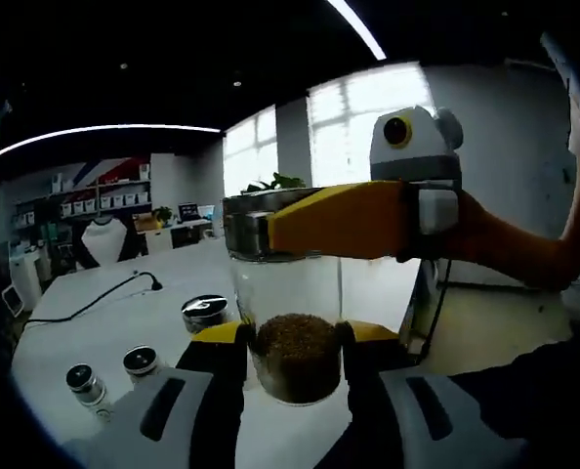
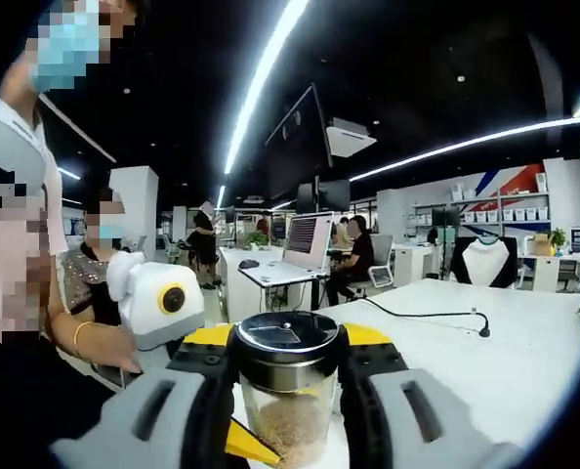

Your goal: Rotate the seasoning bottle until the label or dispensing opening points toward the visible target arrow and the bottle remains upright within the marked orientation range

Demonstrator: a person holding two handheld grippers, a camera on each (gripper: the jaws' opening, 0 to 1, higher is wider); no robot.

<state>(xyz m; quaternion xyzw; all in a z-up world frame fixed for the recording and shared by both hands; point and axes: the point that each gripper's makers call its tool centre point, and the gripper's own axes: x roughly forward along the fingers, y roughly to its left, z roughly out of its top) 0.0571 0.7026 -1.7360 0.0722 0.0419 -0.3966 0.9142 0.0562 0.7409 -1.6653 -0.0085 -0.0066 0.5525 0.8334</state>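
A clear glass seasoning bottle with brown granules in its bottom and a steel lid stands upright, held above the white table. My left gripper is shut on its lower body, yellow-tipped jaws on either side. My right gripper comes in from the right, a yellow jaw pressed against the lid. In the right gripper view my right gripper is shut around the lid, with the glass body below. The left gripper reaches in from the lower left, held by a person's hand.
Three small lidded jars stand on the table's left part. A black cable runs across it. A laptop sits on a far desk, with people seated and standing around it. Shelves and a mannequin bust line the back.
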